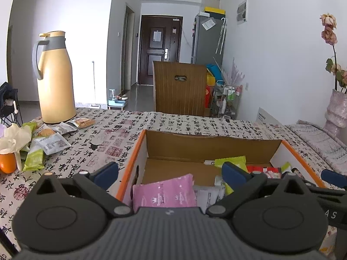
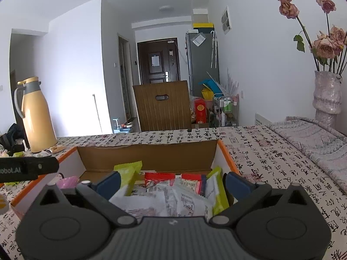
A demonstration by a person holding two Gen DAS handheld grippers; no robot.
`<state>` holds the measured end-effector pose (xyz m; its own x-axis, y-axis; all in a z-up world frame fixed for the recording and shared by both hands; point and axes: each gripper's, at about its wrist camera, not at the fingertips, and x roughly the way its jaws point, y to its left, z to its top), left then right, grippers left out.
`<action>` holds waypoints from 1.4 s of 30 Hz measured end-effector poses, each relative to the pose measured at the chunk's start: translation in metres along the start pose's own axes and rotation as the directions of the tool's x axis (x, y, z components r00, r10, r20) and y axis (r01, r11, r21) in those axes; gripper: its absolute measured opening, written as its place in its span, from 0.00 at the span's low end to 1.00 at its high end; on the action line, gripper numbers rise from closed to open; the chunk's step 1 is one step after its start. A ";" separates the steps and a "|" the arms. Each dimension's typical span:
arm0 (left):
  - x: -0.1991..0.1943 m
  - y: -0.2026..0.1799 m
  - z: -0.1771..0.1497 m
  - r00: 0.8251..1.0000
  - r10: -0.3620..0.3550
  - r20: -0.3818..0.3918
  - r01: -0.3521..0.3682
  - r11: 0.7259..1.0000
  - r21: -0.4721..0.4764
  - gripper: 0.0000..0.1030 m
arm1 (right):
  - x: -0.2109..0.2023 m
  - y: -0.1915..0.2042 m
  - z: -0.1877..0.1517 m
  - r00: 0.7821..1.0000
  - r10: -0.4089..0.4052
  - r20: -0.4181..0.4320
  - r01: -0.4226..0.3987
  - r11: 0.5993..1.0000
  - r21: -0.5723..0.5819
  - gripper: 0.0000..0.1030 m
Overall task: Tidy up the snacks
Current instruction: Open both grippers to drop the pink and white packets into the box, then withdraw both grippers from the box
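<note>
So I'm holding both sets of jaws over the open cardboard box (image 1: 208, 145) on the tabletop (image 1: 173, 121), and both are standing wide with nothing between the pads.

My left gripper (image 1: 171, 171) is hanging over the box's near left corner. Just below and ahead of those jaws a pink packet (image 1: 164, 191) is lying on the box floor, with a grey-white packet (image 1: 206, 195) beside it and a green packet (image 1: 231, 161) further in. Only this view is showing the loose snacks (image 1: 47, 138) still sitting out on the cloth, well off to the left of my jaws, at the foot of the yellow thermos (image 1: 55, 78), next to an orange (image 1: 8, 162). The blue tip (image 1: 333, 177) of my other gripper is poking in at the right edge.

My right gripper (image 2: 172, 182) is sitting over the right half of the box (image 2: 147, 151), and this view is giving the real pile (image 2: 173, 192): white, red and green wrappers heaped right under the jaws. It's also showing the whole vase (image 2: 327, 93) of dried roses, off to the right, which the left view is cutting off.

The front of the pile is hiding behind my own gripper body, and the printing on the packets is too small for me to read.
</note>
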<state>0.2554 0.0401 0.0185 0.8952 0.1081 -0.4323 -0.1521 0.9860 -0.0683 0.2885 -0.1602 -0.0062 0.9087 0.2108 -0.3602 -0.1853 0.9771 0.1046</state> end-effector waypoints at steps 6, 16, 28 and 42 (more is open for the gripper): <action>-0.001 0.000 -0.001 1.000 0.001 -0.002 -0.001 1.000 -0.003 1.00 | 0.000 0.001 0.000 1.000 -0.004 0.000 0.004 1.000 -0.003 1.00; -0.021 0.000 0.014 1.000 -0.001 0.012 0.001 1.000 -0.031 1.00 | -0.017 0.010 0.013 0.999 -0.009 0.032 0.011 0.999 -0.052 1.00; -0.058 0.009 0.014 1.000 -0.005 0.017 0.005 1.000 -0.031 1.00 | -0.064 0.016 0.017 0.998 0.001 0.070 0.006 0.995 -0.098 1.00; -0.098 0.032 -0.030 1.000 -0.014 -0.024 0.014 1.000 -0.001 1.00 | -0.115 0.013 -0.021 0.999 0.026 0.026 -0.024 0.997 -0.075 1.00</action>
<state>0.1500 0.0567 0.0315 0.8870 0.0914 -0.4526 -0.1402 0.9873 -0.0752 0.1732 -0.1714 0.0171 0.9130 0.2350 -0.3334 -0.2342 0.9712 0.0434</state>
